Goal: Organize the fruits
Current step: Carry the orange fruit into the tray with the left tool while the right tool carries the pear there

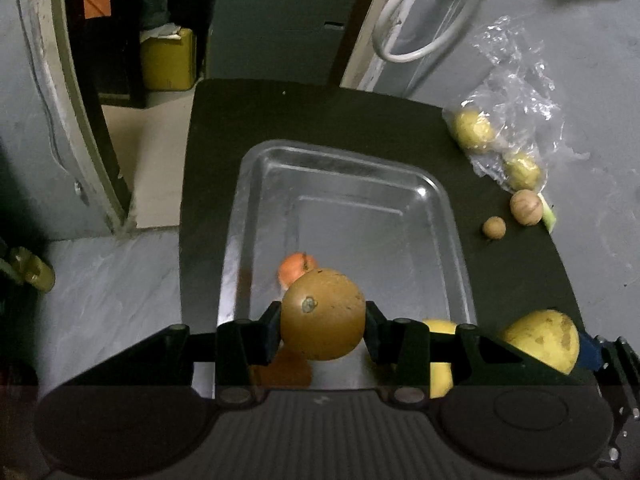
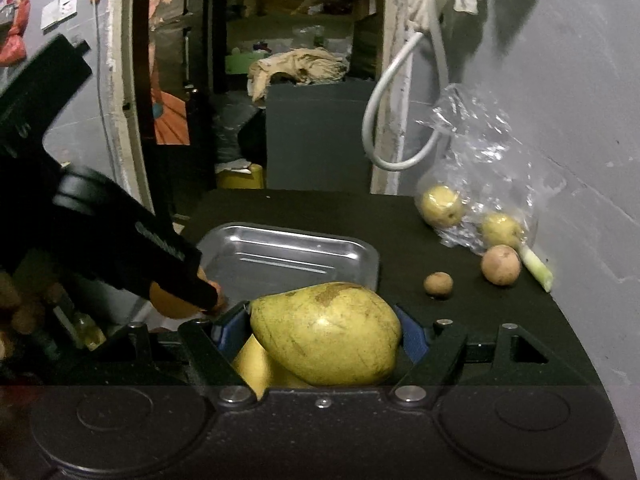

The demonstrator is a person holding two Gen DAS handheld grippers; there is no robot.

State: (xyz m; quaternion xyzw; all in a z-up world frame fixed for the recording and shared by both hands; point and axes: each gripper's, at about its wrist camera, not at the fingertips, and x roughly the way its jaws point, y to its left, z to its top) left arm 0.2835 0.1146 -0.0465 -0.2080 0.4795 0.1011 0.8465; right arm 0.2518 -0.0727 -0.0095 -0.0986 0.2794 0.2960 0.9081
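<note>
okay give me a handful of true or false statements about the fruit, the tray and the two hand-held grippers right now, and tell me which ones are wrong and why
1. The left hand-held gripper holds a round brown-orange fruit over the metal tray. True.
2. The right hand-held gripper is open with nothing in it. False: it is shut on a large yellow-green fruit.
3. Two yellowish fruits sit inside the clear plastic bag. True.
4. The two small brown fruits lie in the tray. False: they lie on the dark mat, right of the tray.
</note>
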